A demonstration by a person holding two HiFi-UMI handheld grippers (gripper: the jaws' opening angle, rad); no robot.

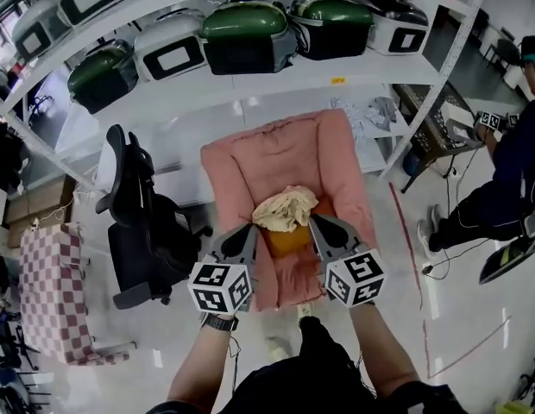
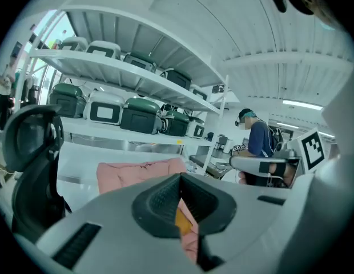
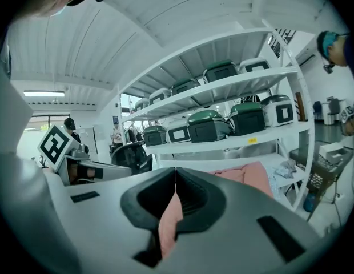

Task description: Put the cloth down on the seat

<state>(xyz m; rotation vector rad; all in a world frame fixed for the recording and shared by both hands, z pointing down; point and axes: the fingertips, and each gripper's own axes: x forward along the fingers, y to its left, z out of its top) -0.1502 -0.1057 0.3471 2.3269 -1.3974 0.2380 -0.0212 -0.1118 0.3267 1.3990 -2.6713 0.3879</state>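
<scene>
cloth: the cream cloth [image 1: 286, 207] lay crumpled on the seat of the pink armchair [image 1: 276, 153], on top of an orange cushion [image 1: 289, 241].
left gripper: the left gripper [image 1: 248, 231] had its jaws pressed together with nothing between them; in the left gripper view [image 2: 180, 178] only the pink chair and a bit of orange showed through the gap under the tips.
right gripper: the right gripper [image 1: 313, 222] also had its jaws together and held nothing; in the right gripper view [image 3: 176, 173] only pink showed behind them.
position of grippers: in the head view both tips were just beside the lower edge of the cloth, one at each side; whether they touched it could not be told.
around: a black office chair [image 1: 142, 222] stood left of the armchair, a white shelf [image 1: 336, 80] with green and white cookers [image 1: 250, 33] behind it, and a person [image 1: 509, 171] at the right.
</scene>
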